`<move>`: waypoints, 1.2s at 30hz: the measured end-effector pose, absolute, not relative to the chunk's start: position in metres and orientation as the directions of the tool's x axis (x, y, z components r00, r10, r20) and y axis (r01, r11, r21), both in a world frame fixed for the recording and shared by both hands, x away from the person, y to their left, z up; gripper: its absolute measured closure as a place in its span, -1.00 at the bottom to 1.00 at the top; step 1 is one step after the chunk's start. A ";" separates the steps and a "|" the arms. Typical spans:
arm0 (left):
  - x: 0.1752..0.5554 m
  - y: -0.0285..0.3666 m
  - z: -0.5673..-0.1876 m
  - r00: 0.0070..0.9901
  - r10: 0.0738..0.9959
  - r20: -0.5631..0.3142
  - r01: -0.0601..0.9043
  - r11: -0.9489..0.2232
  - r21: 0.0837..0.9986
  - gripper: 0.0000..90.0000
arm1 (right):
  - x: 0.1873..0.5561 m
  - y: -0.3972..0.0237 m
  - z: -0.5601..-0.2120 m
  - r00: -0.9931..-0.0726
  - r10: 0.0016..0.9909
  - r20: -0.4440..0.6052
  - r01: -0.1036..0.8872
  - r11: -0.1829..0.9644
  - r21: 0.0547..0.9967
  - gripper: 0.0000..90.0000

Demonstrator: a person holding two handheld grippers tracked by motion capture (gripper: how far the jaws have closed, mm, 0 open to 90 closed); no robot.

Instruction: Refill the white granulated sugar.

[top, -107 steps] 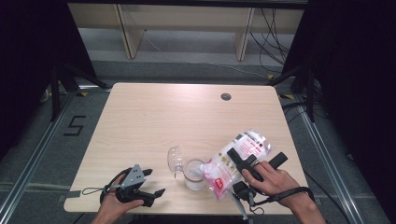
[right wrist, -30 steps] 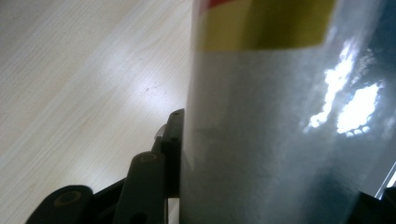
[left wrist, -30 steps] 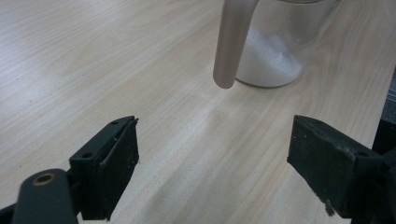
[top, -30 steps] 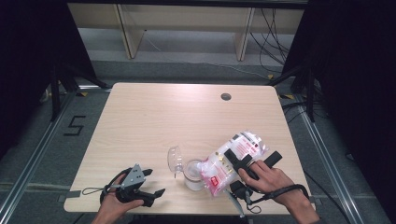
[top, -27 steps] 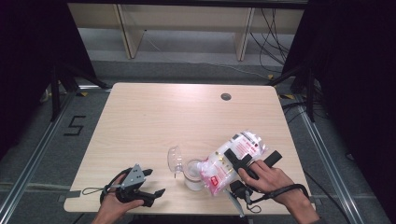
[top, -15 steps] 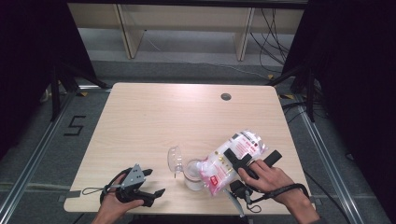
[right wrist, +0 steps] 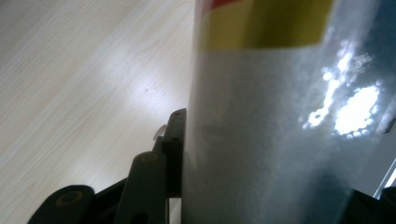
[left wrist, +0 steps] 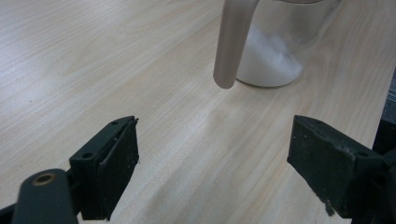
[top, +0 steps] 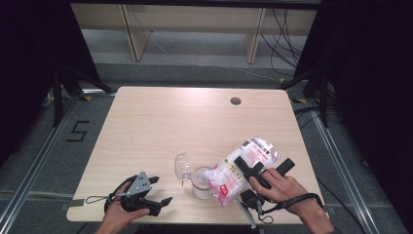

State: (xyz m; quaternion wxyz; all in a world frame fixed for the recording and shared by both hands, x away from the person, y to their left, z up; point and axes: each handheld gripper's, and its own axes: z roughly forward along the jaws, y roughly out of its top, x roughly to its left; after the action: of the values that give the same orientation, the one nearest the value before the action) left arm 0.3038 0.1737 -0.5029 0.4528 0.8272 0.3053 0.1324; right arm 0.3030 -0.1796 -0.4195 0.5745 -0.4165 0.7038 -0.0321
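- I see the pale wooden tabletop [top: 160, 126], with a small dark hole [top: 235, 101] near its far edge.
- My right tongs [top: 263, 168] pinch a clear bag [top: 241, 163] of white powder with red print, tilted so its lower end hangs over the jar; in the right gripper view the bag [right wrist: 280, 130] presses against the one jaw I can see.
- The glass jar [top: 200, 181] stands near the front edge, white powder at the bottom; its lid [top: 182, 166] is hinged open to the left.
- My left tongs [top: 160, 190] rest spread, nothing between them, near the front left corner, well apart from the jar [left wrist: 275, 46].
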 end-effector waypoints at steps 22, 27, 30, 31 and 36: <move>0.304 0.174 -0.503 0.778 0.625 -0.058 0.386 -0.403 0.830 -0.65 | 0.299 -0.184 -0.426 -0.066 -0.555 -0.829 -0.528 0.725 -0.443 0.43; 0.304 0.174 -0.503 0.780 0.624 -0.053 0.384 -0.410 0.827 -0.65 | 0.298 -0.184 -0.425 -0.060 -0.557 -0.828 -0.529 0.721 -0.447 0.43; 0.304 0.174 -0.503 0.781 0.622 -0.053 0.384 -0.412 0.827 -0.65 | 0.298 -0.184 -0.424 -0.058 -0.556 -0.829 -0.529 0.721 -0.447 0.43; 0.304 0.174 -0.503 0.779 0.624 -0.058 0.386 -0.404 0.829 -0.65 | 0.298 -0.184 -0.424 -0.057 -0.557 -0.828 -0.529 0.721 -0.448 0.43; 0.304 0.174 -0.503 0.780 0.624 -0.054 0.385 -0.410 0.827 -0.65 | 0.298 -0.184 -0.423 -0.055 -0.562 -0.826 -0.528 0.718 -0.453 0.44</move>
State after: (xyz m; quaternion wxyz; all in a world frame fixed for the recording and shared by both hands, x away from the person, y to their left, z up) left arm 0.3041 0.1743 -0.5028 0.4499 0.8291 0.3044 0.1327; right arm 0.2983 -0.1837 -0.4235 0.5759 -0.3750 0.7263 -0.0146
